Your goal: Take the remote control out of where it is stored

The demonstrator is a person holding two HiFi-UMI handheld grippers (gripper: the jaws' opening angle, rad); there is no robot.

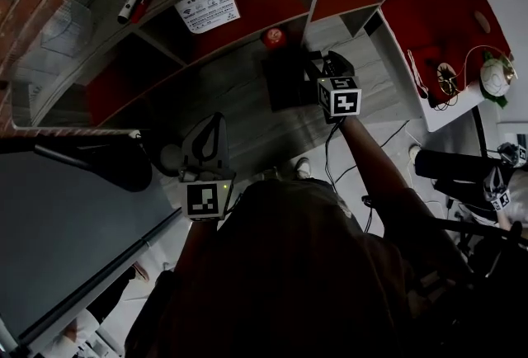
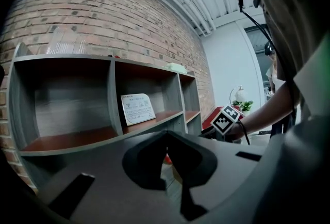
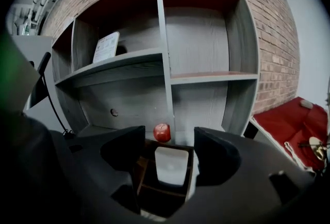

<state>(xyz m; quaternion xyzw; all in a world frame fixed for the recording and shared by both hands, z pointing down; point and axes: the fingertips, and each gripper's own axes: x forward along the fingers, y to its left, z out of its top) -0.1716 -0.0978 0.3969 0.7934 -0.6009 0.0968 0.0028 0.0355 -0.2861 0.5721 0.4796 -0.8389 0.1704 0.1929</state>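
While my right gripper (image 3: 170, 141) holds its fingers spread over the box (image 3: 149, 189), the remote (image 3: 171, 166) lies inside. On my left gripper (image 2: 166, 140), the fingers are pressed together.

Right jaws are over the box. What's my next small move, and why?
Probably lower the right gripper until its open jaws straddle the pale remote control: it lies in the dark box, centred between the jaws, with a gap each side.
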